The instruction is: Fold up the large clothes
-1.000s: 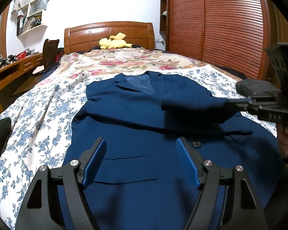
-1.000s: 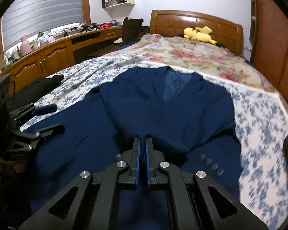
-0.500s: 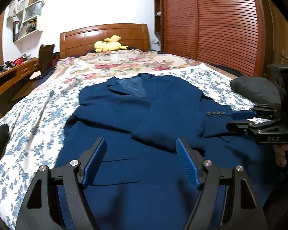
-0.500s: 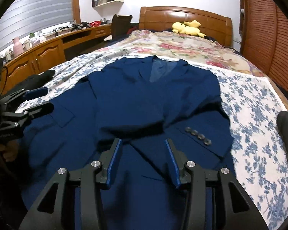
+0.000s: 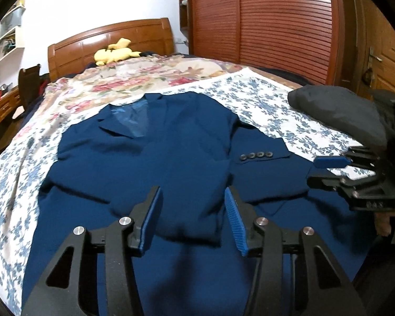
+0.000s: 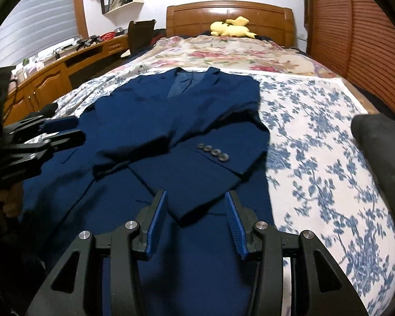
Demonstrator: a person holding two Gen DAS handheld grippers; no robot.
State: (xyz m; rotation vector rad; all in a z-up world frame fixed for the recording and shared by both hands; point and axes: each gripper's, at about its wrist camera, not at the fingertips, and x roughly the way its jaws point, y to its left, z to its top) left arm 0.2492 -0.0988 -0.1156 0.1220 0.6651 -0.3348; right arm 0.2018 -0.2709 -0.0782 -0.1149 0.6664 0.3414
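Note:
A navy blue suit jacket lies front up on the bed, collar toward the headboard; it also shows in the right wrist view. Both sleeves are folded across its chest, and the sleeve cuff with several buttons lies on top. My left gripper is open and empty above the jacket's lower part. My right gripper is open and empty above the hem, below the buttoned cuff. Each gripper shows in the other's view, the right one at the right edge and the left one at the left edge.
The bed has a blue floral sheet and a flowered quilt near the wooden headboard, with a yellow plush toy. A dark folded garment lies at the bed's right edge. A wooden desk stands left; a wardrobe stands right.
My right gripper was shut on the sleeve and has laid it across the jacket and opened. Both grippers have drawn back toward the hem. The left gripper's fingers stand a little closer together.

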